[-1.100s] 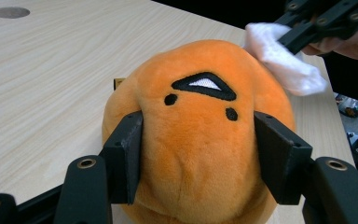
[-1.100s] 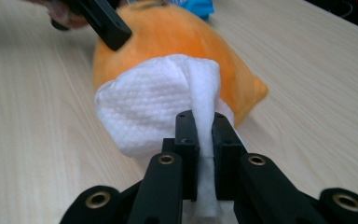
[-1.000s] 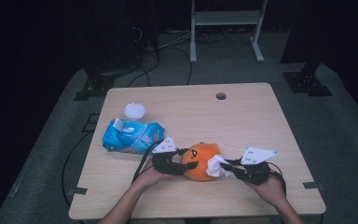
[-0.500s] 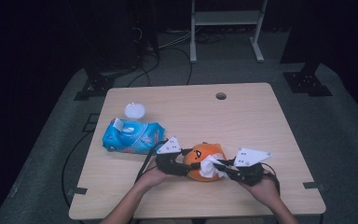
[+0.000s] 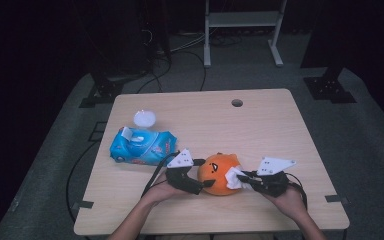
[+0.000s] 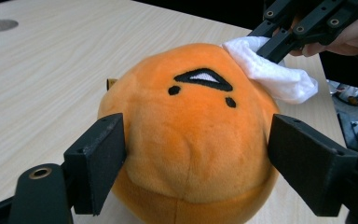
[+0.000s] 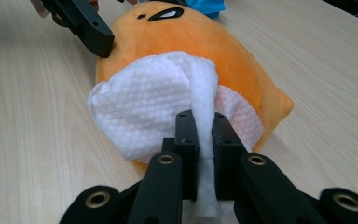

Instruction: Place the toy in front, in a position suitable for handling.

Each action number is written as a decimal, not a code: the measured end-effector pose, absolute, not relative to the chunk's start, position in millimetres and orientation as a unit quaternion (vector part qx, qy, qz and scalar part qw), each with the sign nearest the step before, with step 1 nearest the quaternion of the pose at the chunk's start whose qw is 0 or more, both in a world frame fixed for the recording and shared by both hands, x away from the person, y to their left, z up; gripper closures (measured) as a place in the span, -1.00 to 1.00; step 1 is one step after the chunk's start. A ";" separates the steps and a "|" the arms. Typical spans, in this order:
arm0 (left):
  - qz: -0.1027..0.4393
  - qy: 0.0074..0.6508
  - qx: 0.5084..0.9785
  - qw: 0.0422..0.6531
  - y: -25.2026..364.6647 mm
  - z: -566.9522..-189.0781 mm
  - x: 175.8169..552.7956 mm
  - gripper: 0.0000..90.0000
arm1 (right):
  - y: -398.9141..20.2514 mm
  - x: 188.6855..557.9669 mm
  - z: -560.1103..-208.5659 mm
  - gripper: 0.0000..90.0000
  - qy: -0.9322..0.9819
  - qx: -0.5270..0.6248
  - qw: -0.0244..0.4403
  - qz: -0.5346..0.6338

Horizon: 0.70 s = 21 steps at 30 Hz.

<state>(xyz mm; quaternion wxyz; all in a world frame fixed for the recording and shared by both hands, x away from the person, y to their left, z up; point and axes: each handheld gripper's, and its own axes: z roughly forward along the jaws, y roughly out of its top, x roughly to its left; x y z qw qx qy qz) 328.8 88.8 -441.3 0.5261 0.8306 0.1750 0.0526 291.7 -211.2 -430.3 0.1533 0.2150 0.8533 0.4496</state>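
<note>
Wooden table (image 5: 260, 130), grey carpet (image 5: 360, 135), dark room

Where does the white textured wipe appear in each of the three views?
High view: the white textured wipe lies low and right of centre, against the round orange plush toy.
Left gripper view: upper right, on the toy's top edge.
Right gripper view: centre, draped on the toy, pinched by the right gripper.
Shared landmark: the toy's black embroidered mouth.
</note>
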 end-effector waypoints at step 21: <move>0.055 0.181 0.822 0.537 89.1 -445.8 331.7 -0.39 | -207.9 291.7 -421.2 0.84 0.849 0.217 0.173 0.449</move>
